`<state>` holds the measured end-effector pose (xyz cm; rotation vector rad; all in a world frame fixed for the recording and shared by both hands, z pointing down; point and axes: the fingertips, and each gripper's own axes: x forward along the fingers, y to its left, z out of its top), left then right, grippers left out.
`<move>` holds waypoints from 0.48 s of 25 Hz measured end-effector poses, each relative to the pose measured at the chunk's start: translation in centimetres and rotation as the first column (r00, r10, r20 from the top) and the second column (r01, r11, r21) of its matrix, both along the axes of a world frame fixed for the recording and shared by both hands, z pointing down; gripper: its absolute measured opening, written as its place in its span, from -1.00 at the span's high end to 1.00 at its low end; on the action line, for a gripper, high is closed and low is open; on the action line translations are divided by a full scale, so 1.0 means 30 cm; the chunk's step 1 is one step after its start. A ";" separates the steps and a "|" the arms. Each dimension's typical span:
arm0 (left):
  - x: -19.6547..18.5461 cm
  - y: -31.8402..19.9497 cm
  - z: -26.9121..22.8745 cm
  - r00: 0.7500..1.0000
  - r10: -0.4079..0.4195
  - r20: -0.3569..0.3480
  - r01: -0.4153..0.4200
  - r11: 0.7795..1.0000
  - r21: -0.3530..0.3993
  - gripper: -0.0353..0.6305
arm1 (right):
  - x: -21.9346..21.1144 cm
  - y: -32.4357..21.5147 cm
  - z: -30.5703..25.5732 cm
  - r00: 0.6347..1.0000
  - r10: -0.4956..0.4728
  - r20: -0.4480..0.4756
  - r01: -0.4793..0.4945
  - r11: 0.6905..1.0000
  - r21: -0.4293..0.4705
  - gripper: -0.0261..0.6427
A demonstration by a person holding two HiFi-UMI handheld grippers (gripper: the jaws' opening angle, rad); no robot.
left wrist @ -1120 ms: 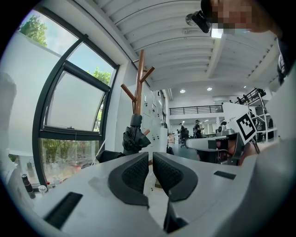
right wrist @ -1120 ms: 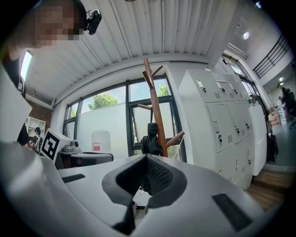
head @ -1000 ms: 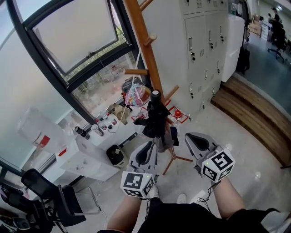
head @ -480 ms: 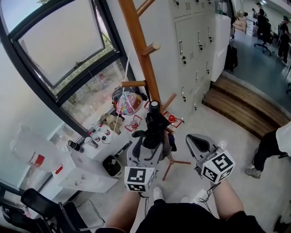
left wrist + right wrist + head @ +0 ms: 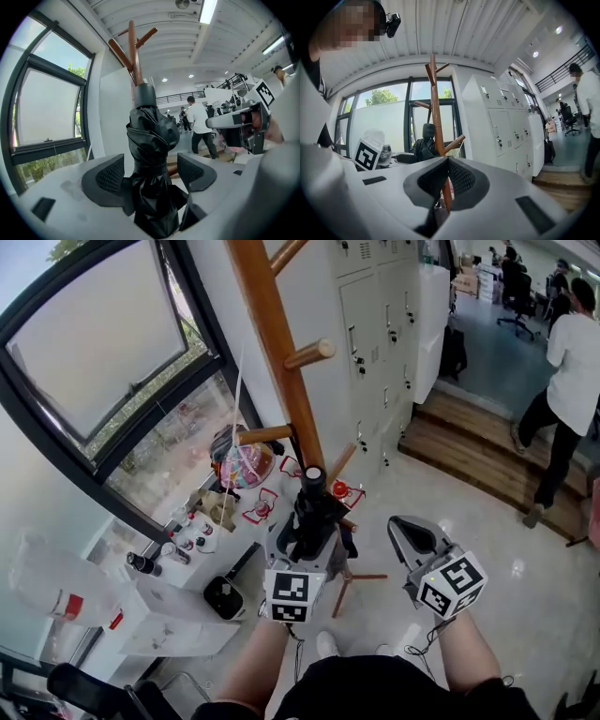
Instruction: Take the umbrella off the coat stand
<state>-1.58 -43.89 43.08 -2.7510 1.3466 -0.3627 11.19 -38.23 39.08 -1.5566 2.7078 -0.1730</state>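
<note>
**Two grippers at the stand, umbrella not yet gripped**

Step in hand: approach and grasp. The left gripper (image 5: 150, 172) has its jaws spread as wide as they go, and they have just been opening. The folded black umbrella (image 5: 151, 133) stands upright between them. Its strap-bound waist is level with the pads (image 5: 110, 176), with a gap on either side, so nothing is held yet.

In the head view the umbrella sits close against the lower part of the wooden coat stand (image 5: 274, 371), cap uppermost. Which peg carries it, or whether it hangs by a loop, I cannot make out behind the fabric.

The right gripper (image 5: 447, 174) hovers off to the side, well apart from the umbrella. Its jaws are together and empty, and the stand's pole is only seen beyond them.

Next move, as I judge it: close the left jaws on the bundled fabric, firmly enough that the slick cloth doesn't slip. Then lift until it clears the peg before drawing it away from the pole. The stand may rock if the umbrella snags.
</note>
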 end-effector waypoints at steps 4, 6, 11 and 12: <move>0.017 -0.042 0.030 1.000 0.021 -0.008 -0.021 1.000 -0.011 -0.07 | 0.023 -0.013 0.000 0.999 0.036 -0.002 -0.036 0.999 0.001 0.76; 0.032 -0.056 0.030 0.999 0.036 -0.019 -0.036 0.999 -0.025 -0.07 | 0.036 -0.019 0.001 0.999 0.053 -0.003 -0.053 0.999 -0.002 0.76; 0.050 -0.089 0.055 0.997 0.054 -0.051 -0.058 0.995 -0.080 -0.07 | 0.054 -0.035 0.006 0.997 0.077 -0.004 -0.077 0.997 -0.008 0.76; 0.050 -0.094 0.060 0.997 0.057 -0.059 -0.062 0.994 -0.090 -0.07 | 0.055 -0.038 0.008 0.997 0.078 -0.005 -0.079 0.997 -0.009 0.76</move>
